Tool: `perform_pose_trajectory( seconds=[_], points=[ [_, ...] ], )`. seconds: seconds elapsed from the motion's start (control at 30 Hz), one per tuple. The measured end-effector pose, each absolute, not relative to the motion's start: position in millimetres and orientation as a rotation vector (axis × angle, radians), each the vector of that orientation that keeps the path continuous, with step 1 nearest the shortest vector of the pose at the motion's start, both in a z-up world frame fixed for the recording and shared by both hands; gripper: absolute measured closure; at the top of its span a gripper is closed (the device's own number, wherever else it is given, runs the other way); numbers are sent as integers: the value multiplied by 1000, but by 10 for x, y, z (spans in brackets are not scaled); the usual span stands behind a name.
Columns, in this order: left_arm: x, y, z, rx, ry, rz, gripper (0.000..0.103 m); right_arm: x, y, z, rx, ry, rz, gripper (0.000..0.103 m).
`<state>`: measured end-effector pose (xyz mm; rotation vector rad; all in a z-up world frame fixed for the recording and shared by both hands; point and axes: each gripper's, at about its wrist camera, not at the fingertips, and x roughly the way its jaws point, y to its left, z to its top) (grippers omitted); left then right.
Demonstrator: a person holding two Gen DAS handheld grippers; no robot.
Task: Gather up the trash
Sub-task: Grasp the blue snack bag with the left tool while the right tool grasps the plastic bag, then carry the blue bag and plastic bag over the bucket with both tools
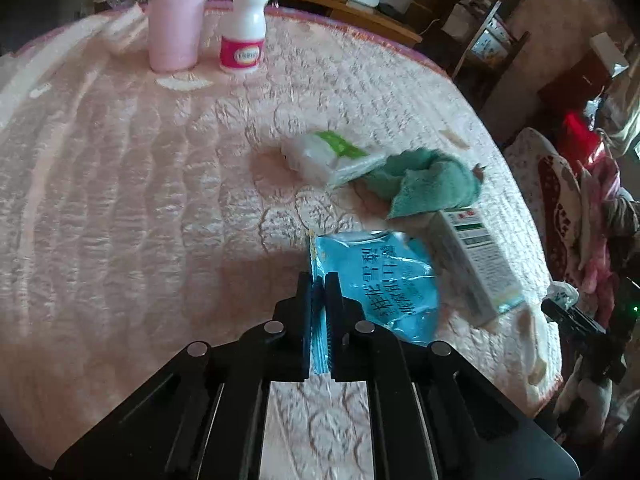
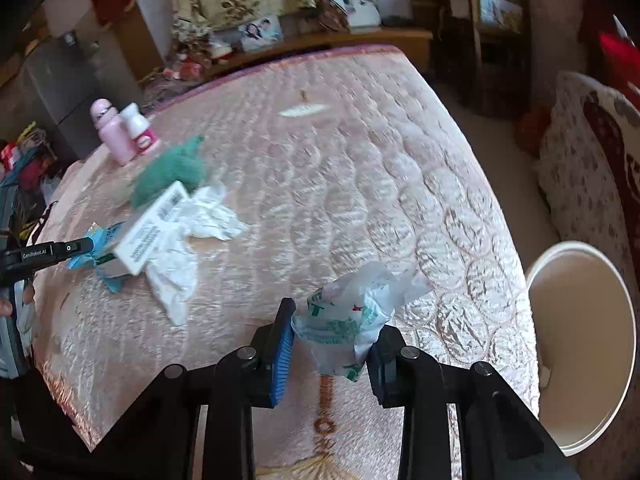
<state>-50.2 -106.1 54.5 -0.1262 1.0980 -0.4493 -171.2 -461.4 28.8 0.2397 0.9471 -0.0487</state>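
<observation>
Clamped between the blue pads of the left gripper was the sealed edge of a blue snack wrapper, its jaws drawn fully together on the thin film; the wrapper bore large dark Chinese characters, too warped by the lens to read with certainty. Nearest in the right wrist view, the right gripper had its jaws pressed against both sides of a crumpled clear plastic wrapper printed in green and red, the lettering too creased to make out. Both pieces lay low over the pink quilted mattress. Just to the right of the blue wrapper lay a white carton with green bands and small print, unreadable at that blur; beyond it sat a bunched green cloth touching a white packet with a green patch. At the far edge stood two containers side by side: a pink bottle, opaque, contents hidden, and a white bottle with a magenta label whose oval logo could not be read. Seen from the right wrist, crumpled white tissue lay spread beside the carton, and the side of the left gripper carried the words "GenRobot.AI". Off the mattress's right edge stood a white bin, its pale interior showing nothing inside.
</observation>
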Motion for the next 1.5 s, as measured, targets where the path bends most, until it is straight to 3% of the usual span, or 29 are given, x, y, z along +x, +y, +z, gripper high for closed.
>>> perform_pose_trajectory(
  seconds=[0.33,0.6,1.5],
  points=[
    [-787,-903,1398,-119,912,-469,101,-1961,-4575,664,229,858,-7,73],
    [-993,-1318,1812,-90,844,-574,101,-2115,-4642,807,224,823,-12,73],
    [-1665,-4404,1411,131,878,-912,101,-2964,-5993,747,296,847,-312,73]
  ],
)
